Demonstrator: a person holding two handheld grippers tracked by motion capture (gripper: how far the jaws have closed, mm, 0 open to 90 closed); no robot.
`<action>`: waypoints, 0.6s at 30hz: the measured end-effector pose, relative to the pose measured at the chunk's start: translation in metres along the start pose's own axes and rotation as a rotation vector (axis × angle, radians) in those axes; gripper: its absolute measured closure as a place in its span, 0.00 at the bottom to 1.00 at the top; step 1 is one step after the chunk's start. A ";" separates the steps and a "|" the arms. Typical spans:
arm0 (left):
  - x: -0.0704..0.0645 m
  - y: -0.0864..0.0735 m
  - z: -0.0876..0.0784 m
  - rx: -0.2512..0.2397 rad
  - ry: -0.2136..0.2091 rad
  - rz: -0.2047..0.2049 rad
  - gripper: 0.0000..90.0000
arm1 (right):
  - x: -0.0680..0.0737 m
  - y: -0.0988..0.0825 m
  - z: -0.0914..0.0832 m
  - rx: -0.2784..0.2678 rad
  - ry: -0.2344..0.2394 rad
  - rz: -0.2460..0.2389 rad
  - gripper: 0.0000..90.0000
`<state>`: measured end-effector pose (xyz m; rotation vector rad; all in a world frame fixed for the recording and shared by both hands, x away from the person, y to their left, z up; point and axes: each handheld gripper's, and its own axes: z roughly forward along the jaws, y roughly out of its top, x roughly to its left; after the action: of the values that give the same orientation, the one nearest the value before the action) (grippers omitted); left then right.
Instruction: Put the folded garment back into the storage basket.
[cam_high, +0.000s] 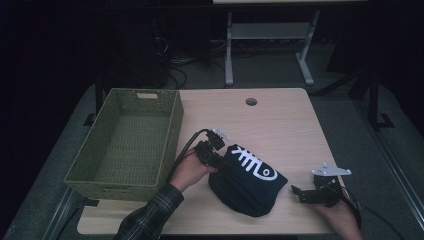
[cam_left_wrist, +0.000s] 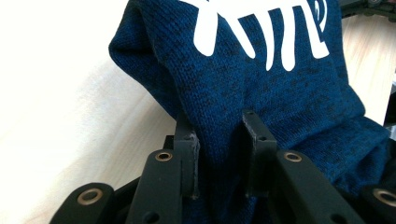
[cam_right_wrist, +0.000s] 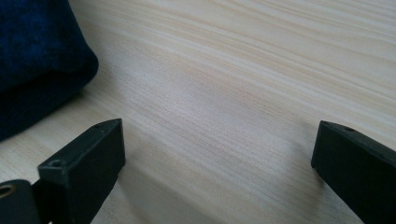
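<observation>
Dark navy knitted garment (cam_high: 247, 186), folded into a soft bundle with a white fish-skeleton print on top, lies on the light wooden bench (cam_high: 280, 125) just to the right of the green woven rectangular basket (cam_high: 125, 142). Basket taken as the landmark. It stands open and holds nothing, its long side toward the bundle; judged to be the intended destination, which would explain the bundle's place close beside it.

Left gripper (cam_high: 212, 150) sits between the basket and the garment, at the bundle's basket-side edge. In the left gripper view its fingers (cam_left_wrist: 187, 154) are clamped on a pinched ridge of the knit, the cloth bunched between them; grip reads as taken low on a fold, so that the whole bundle may lift together.

Right gripper (cam_high: 307, 194) is well away from the basket, beyond the garment's far side, fingers (cam_right_wrist: 88, 158) spread wide over bare wood, holding nothing; apparently on standby.

No brand, label or legible writing found; the print is pictorial only.
</observation>
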<state>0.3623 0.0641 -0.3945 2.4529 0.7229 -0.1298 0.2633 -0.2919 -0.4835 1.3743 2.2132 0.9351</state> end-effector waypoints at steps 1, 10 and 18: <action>-0.001 0.001 -0.003 0.000 -0.002 -0.001 0.80 | 0.000 0.000 0.000 0.000 0.000 0.000 0.03; -0.008 0.013 -0.026 0.015 0.022 0.011 0.80 | 0.000 0.000 0.000 0.000 0.000 0.000 0.03; -0.016 0.025 -0.049 0.008 0.003 0.021 0.80 | 0.000 0.000 0.000 -0.001 0.000 0.000 0.03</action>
<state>0.3585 0.0667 -0.3378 2.4675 0.6986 -0.1213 0.2634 -0.2920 -0.4835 1.3732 2.2122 0.9360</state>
